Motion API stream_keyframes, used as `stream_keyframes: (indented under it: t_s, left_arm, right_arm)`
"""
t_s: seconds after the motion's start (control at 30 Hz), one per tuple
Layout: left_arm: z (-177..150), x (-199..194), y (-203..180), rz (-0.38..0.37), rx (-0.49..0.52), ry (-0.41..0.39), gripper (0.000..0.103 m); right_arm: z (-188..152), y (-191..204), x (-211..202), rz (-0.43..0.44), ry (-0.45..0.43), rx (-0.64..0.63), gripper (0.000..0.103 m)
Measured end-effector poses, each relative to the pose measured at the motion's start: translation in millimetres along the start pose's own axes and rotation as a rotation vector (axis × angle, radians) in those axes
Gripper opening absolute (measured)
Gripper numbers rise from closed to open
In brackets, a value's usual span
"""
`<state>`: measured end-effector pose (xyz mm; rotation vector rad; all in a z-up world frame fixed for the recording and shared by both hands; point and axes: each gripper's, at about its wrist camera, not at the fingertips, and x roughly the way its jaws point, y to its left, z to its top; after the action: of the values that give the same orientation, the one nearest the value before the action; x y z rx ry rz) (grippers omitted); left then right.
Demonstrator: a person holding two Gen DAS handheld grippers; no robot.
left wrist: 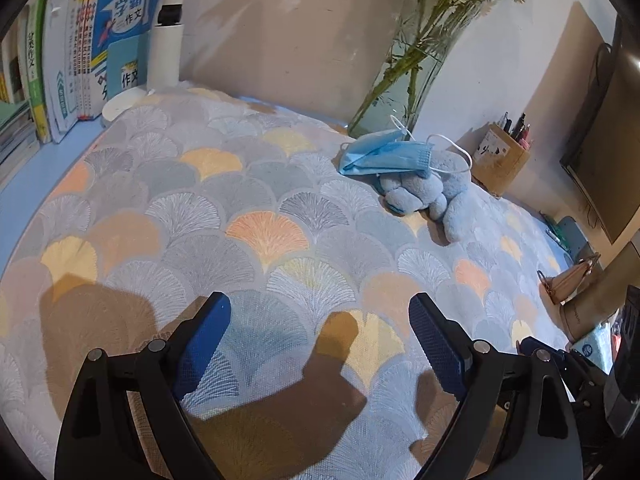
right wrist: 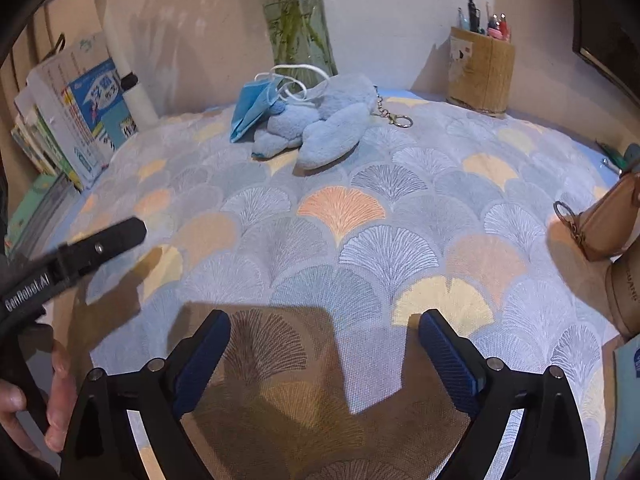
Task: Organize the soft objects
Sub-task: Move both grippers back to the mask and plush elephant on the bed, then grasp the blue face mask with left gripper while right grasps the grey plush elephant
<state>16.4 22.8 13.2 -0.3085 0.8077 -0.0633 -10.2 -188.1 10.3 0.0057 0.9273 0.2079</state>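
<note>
Here we hold both grippers open above the patterned cloth [right wrist: 360, 216].
Only our right view shows "GenRobot.AI" on the left gripper [left wrist: 320, 320] at mid-left, then the face mask [right wrist: 252, 108] draped on the plush toy [right wrist: 320, 120] at upper centre, its keychain [right wrist: 394, 116], and the pen holder [right wrist: 480, 72] at upper right; right gripper [right wrist: 324, 332] empty.

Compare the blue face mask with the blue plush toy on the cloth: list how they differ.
The face mask is thin, flat pleated fabric, folded over; the plush toy is thick, rounded and fuzzy.
The face mask is a brighter blue, the plush toy paler.
The face mask has white ear loops; the plush toy carries a metal keychain clasp.
The face mask leans against the plush toy, which lies on the patterned cloth.
Both are blue, soft and ungripped.
</note>
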Motion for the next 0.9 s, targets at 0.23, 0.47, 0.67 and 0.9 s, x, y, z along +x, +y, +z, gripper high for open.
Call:
stream_keyframes:
  t_s: [0.23,0.47,0.67,0.9]
  left_arm:
    - [-2.1,1.4,-5.6,0.016,0.038,0.015,0.09]
    - [2.4,2.9,-10.9,0.015,0.066,0.088,0.088]
    - [49.7,-27.0,-41.8,0.001,0.223,0.076,0.09]
    - [93.4,28.5,-82.9,-0.095,0.385,0.059,0.09]
  right_arm:
    - [-2.4,-5.1,-4.9,0.021,-0.02,0.026,0.095]
    - [-2.0,-15.3,-8.6,0.068,-0.023,0.082,0.095]
    - [11.9,-23.3,-13.6,0.158,0.124,0.081,0.095]
    - [82.6,-29.8,-4.1,0.033,0.044,0.021,0.095]
